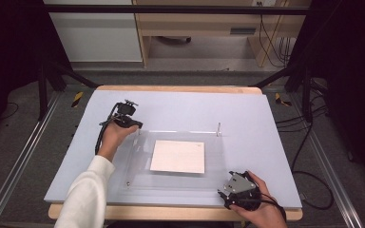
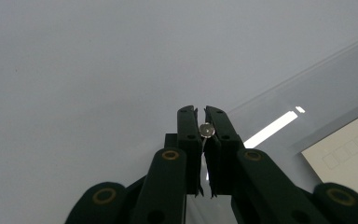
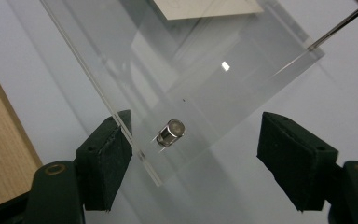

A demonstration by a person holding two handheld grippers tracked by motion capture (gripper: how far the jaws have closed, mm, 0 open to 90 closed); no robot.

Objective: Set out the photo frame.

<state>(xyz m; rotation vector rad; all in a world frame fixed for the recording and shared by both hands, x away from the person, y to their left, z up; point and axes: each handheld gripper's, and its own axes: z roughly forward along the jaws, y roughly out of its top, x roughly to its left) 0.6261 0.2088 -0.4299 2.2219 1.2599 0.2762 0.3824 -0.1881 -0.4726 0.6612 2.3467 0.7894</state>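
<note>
A clear acrylic plate (image 1: 138,166) lies on the pale mat, with a white sheet of paper (image 1: 178,156) at its middle. At the plate's far left corner, my left gripper (image 1: 132,124) is held in a hand with a white sleeve. Its jaws (image 2: 200,112) are shut on a small round-headed metal pin (image 2: 207,130). At the near right corner my right gripper (image 1: 224,194) stands open. Between its jaws (image 3: 196,126) a short metal cylinder (image 3: 170,133) sits at the plate's corner (image 3: 140,154). A thin metal post (image 1: 218,128) rises at the far right corner.
The mat (image 1: 247,109) lies on a wooden table whose edge (image 1: 171,213) runs along the front. A small metal stud (image 1: 128,183) sits at the plate's near left corner. Black frame bars and cables stand around the table, with shelving beyond.
</note>
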